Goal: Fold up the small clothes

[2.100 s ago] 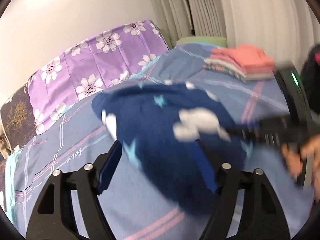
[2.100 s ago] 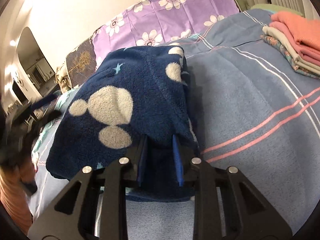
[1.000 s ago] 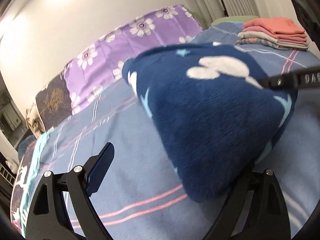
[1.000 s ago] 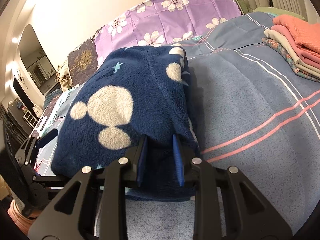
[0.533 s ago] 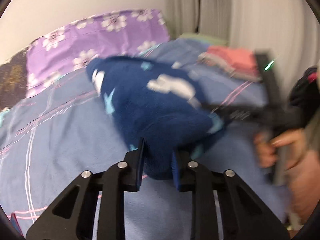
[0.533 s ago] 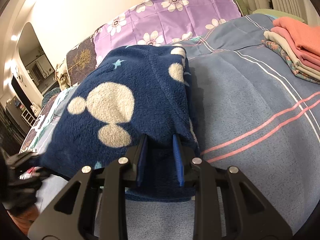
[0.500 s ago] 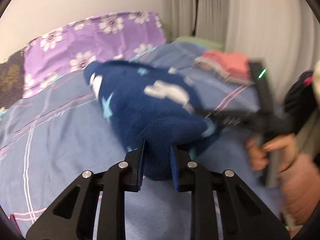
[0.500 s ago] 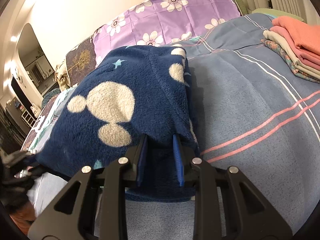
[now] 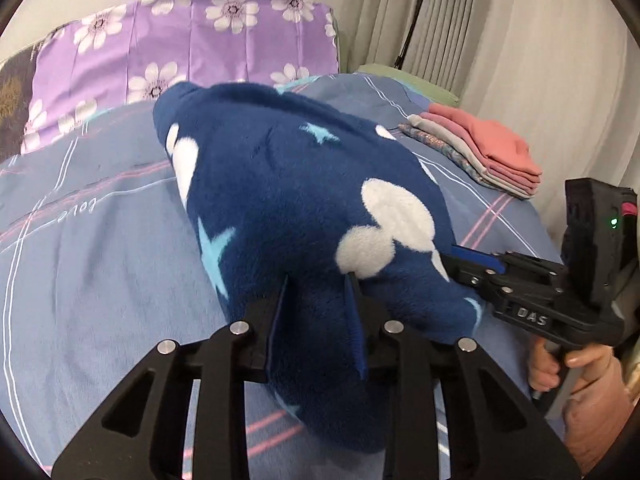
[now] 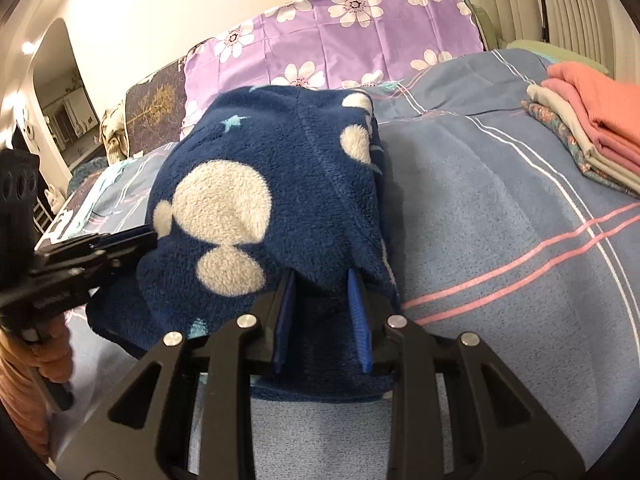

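Note:
A folded navy fleece garment (image 9: 288,200) with white blobs and light blue stars lies on the blue striped bedspread (image 9: 80,248). My left gripper (image 9: 316,304) is shut on its near edge. My right gripper (image 10: 322,304) is shut on another edge of the same garment (image 10: 256,184). In the left wrist view the right gripper (image 9: 476,258) shows at the garment's right side. In the right wrist view the left gripper (image 10: 136,240) shows at its left side.
A stack of folded clothes (image 9: 480,148), coral on top, sits at the bed's far right; it also shows in the right wrist view (image 10: 592,120). A purple flowered pillow (image 9: 184,44) lies at the head. Curtains and a lamp stand (image 9: 416,12) are behind.
My left gripper came in open beside the garment and has closed on its edge. My right gripper has kept its hold on the garment throughout.

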A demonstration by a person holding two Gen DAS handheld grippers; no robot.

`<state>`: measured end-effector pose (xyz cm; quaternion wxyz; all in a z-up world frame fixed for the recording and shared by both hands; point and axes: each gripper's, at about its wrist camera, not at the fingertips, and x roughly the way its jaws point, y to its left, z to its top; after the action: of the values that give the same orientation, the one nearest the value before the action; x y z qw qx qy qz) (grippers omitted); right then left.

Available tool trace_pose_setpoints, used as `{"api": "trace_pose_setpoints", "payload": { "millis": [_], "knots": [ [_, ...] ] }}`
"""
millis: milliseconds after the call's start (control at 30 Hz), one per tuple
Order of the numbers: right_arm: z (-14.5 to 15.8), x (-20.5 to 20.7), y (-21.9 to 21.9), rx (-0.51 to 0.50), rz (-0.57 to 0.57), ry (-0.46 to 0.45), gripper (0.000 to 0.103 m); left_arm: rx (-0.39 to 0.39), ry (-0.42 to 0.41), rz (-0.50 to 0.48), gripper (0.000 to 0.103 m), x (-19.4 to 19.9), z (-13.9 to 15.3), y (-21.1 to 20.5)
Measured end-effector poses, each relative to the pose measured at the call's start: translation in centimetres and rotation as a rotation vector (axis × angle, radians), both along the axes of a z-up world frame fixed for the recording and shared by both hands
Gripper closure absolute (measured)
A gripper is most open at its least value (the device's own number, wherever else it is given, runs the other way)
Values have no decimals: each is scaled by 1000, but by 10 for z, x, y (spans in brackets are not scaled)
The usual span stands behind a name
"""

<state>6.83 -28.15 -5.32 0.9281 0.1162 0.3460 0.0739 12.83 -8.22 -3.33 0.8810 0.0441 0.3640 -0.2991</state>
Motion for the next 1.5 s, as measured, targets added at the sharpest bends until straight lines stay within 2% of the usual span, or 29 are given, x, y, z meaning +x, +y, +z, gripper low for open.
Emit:
{"api": "trace_pose_setpoints", "payload": {
  "millis": [67,233,400,433,467,500,533,567,600,633,700,800,867,933,1033,1100,1167,1200,1267,1367,1433,1467,1500],
  "knots": [
    [1,1,3,-25,0,7,76,39,-36,-18,73,-6,-1,-4],
    [21,5,8,-87,-3,53,76,61,-53,-5,73,-9,2,-5],
    [70,15,12,-109,3,-81,76,40,-37,2,73,-7,2,0],
    [73,19,14,-110,9,-88,74,42,-43,1,73,-8,2,-1],
    [74,25,16,-108,17,-89,67,44,-47,1,73,-8,2,0],
    [68,36,18,-98,32,-70,61,43,-51,1,73,-9,2,0],
    [56,47,19,-100,32,-32,46,38,-53,1,73,-9,1,0],
    [40,59,20,-121,22,22,39,32,-52,2,73,-9,2,2],
    [18,70,19,-100,24,51,38,22,-48,0,73,-9,1,3],
    [8,72,13,-37,21,38,38,16,-49,4,73,-9,1,3],
    [11,71,5,6,21,46,38,-15,-43,19,73,-9,5,7],
    [12,72,5,-9,26,46,37,-112,-1,35,76,-2,23,19],
    [11,74,4,-1,31,42,36,-192,-16,53,77,13,44,28],
    [10,73,1,12,34,37,36,-207,-58,68,77,31,59,28],
    [12,70,4,10,40,23,36,-225,-27,41,77,69,64,18],
    [11,67,4,10,43,21,36,-141,-9,53,72,97,48,2],
    [10,65,4,12,47,18,36,13,10,88,70,122,5,-11],
    [10,65,6,-1,51,14,36,24,-1,92,70,125,-9,-12],
    [11,63,11,-40,47,6,36,-28,-9,115,71,123,-15,-7],
    [13,64,12,-50,55,17,36,30,-35,108,71,118,-5,-13],
    [23,68,5,-26,60,55,36,28,-30,84,71,115,7,-13],
    [32,68,2,-13,57,64,39,13,-20,67,71,116,18,-10],
    [47,68,0,-18,54,45,45,6,-22,62,70,119,24,-7]
  ]
}}
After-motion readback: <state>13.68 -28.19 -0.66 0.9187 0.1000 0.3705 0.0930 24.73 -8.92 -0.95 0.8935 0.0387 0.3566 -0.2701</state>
